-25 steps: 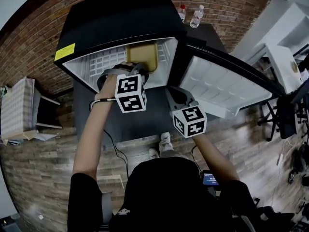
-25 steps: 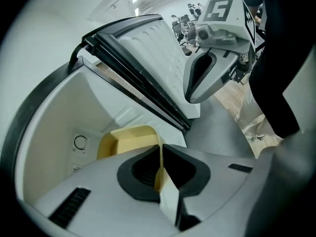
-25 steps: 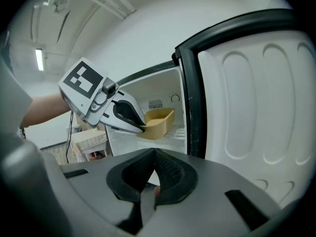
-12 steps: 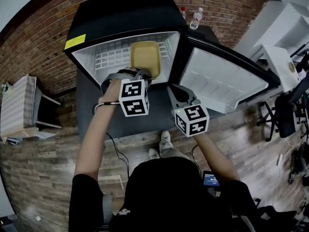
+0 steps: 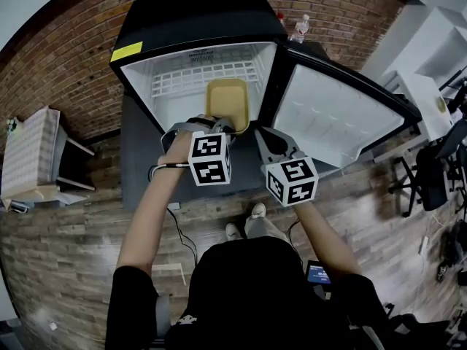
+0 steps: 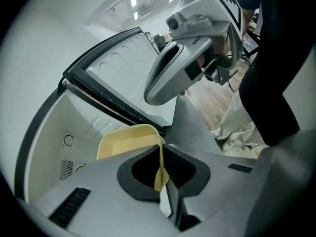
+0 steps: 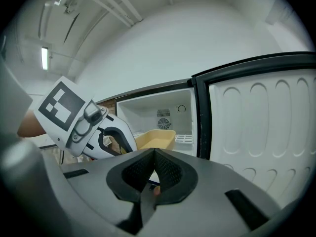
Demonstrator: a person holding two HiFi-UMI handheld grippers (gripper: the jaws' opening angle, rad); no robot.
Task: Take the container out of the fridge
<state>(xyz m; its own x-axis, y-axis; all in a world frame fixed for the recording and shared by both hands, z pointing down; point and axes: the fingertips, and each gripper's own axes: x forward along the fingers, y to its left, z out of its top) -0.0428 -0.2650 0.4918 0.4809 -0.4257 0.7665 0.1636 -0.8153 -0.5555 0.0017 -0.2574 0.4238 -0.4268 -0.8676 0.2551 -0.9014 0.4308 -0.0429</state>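
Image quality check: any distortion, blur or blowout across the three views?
Head view: heavy fisheye, dark corners, brick wall bowed, fridge interior bright but readable. Left gripper view: round vignette, container sharp, foreground soft. Right gripper view: same vignette, no glare.

One fridge (image 5: 197, 20), one container (image 5: 228, 99), two claws: left claw (image 5: 212, 122), right claw (image 5: 261, 133).

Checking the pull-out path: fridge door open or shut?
Open. The fridge door stands swung wide to the right, baring the white fridge interior and the yellow container, whose rim the left tongs clamp.
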